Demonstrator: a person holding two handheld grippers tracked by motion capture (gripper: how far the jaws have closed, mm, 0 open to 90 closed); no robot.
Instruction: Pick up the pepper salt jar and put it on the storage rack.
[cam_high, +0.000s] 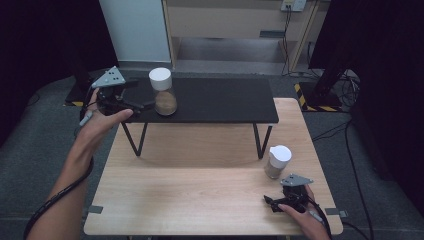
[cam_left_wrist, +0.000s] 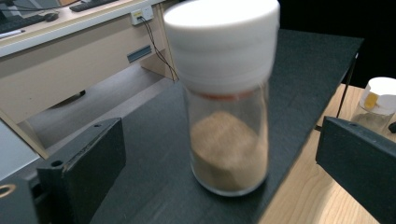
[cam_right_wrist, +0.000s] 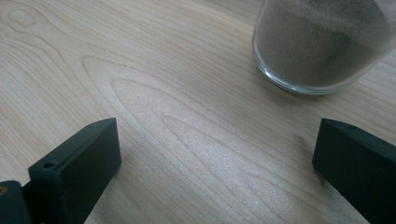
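A glass jar with a white lid holds brown powder and stands upright at the left end of a black raised shelf. My left gripper is level with it just to its left, open. In the left gripper view the jar stands a little ahead of the left gripper, apart from both jaws. A second white-lidded jar stands on the wooden table at the right. My right gripper rests low near the table's front edge, open and empty, with that jar's base ahead of it.
The shelf stands on thin black legs over the table's far half. The second jar also appears past the shelf edge. A pale cabinet and floor cables lie behind the table. Dark floor surrounds it.
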